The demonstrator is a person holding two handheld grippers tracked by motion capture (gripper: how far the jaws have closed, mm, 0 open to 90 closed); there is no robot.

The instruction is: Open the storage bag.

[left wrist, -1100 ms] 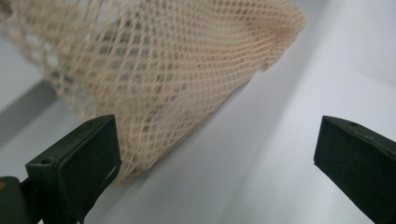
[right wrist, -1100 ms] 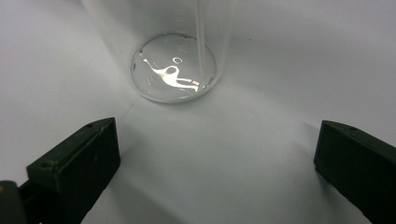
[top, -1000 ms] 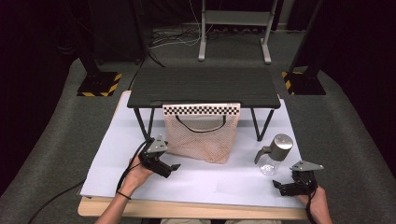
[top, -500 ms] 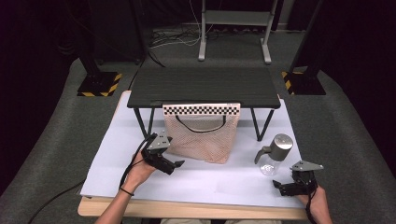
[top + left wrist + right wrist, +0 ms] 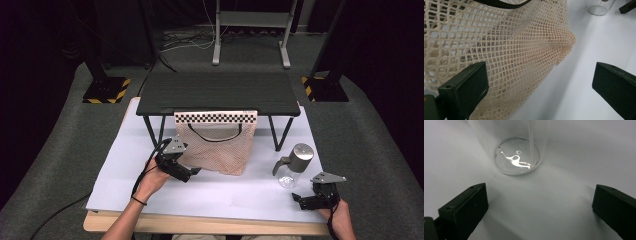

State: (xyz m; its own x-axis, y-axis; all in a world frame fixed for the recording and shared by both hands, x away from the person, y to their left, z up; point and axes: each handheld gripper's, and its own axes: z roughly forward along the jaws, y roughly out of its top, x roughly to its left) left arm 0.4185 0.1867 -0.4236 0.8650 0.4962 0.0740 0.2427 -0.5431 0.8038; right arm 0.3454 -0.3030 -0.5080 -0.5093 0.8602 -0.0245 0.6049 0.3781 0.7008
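High view showed the mesh bag (image 5: 216, 147) hanging from the black stand's (image 5: 220, 94) front edge, the left gripper (image 5: 186, 172) wide open just beside its lower left corner. The right gripper (image 5: 306, 201), also wide, sat near the bottle (image 5: 292, 165), farther from the bag.

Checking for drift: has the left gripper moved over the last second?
Yes. The left gripper has edged forward and right, closer to the mesh bag.
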